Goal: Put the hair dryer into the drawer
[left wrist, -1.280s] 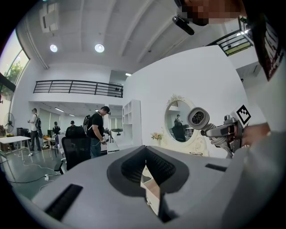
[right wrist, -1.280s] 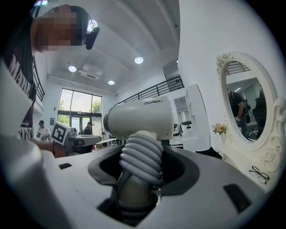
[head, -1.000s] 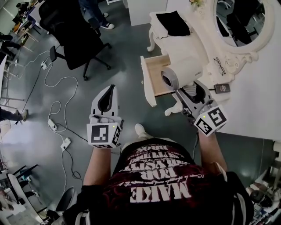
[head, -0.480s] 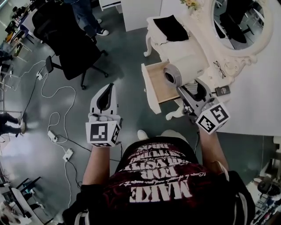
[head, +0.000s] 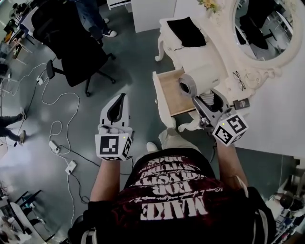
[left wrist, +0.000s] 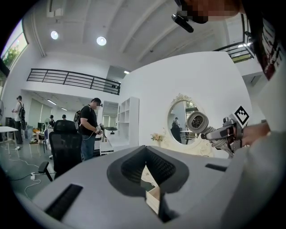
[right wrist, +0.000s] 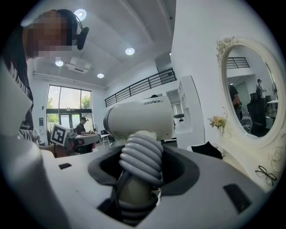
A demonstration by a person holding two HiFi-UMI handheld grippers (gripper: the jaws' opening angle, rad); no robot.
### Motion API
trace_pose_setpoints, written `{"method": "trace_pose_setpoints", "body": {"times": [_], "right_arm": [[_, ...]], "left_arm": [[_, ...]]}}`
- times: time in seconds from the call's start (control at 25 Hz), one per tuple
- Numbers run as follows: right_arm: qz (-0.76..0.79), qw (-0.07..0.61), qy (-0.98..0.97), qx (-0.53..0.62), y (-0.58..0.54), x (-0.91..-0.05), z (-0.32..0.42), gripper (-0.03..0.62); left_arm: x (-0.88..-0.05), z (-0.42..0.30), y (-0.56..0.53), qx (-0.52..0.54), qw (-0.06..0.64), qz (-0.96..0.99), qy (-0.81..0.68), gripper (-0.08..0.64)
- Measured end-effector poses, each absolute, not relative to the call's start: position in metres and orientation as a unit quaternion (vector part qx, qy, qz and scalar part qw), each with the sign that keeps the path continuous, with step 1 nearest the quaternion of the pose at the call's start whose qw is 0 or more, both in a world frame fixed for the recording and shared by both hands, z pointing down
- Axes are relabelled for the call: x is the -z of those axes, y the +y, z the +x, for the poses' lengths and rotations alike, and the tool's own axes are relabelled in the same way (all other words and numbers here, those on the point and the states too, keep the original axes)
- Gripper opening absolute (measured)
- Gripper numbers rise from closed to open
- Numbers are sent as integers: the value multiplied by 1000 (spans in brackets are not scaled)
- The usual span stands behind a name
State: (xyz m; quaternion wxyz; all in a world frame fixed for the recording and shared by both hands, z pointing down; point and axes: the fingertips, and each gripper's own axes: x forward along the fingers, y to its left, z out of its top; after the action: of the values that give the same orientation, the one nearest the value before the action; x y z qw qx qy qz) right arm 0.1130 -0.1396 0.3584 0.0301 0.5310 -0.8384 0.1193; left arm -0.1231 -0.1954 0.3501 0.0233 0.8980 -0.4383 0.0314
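White dressing table [head: 188, 50] set against white wall; curved legs on grey floor [head: 138, 62]. Drawer [head: 169, 93] pulled out, wood interior exposed.

On tabletop:
- black cloth [head: 187, 28] at far end
- eyeglasses [head: 239, 77] just beside mirror frame [head: 257, 71]
- small dark device [head: 241, 103] at near end
- flowers [head: 209, 4] at far edge

On floor:
- black office chair [head: 71, 43]
- white cables [head: 61, 94]
- power strip [head: 70, 167]

All three well apart from table.
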Motion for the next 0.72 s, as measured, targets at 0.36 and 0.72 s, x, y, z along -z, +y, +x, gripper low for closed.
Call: {"method": "trace_pose_setpoints", "body": {"times": [0.36, 0.72], "right_arm": [[516, 48, -837, -174, -208, -420, 134, 239], [506, 90, -829, -220, -248, -489, 151, 239]], "left_arm": [[-349, -116, -242, -44, 24, 881, -471, 5], [-371, -97, -271, -73, 37, 873, -481, 5]]}}
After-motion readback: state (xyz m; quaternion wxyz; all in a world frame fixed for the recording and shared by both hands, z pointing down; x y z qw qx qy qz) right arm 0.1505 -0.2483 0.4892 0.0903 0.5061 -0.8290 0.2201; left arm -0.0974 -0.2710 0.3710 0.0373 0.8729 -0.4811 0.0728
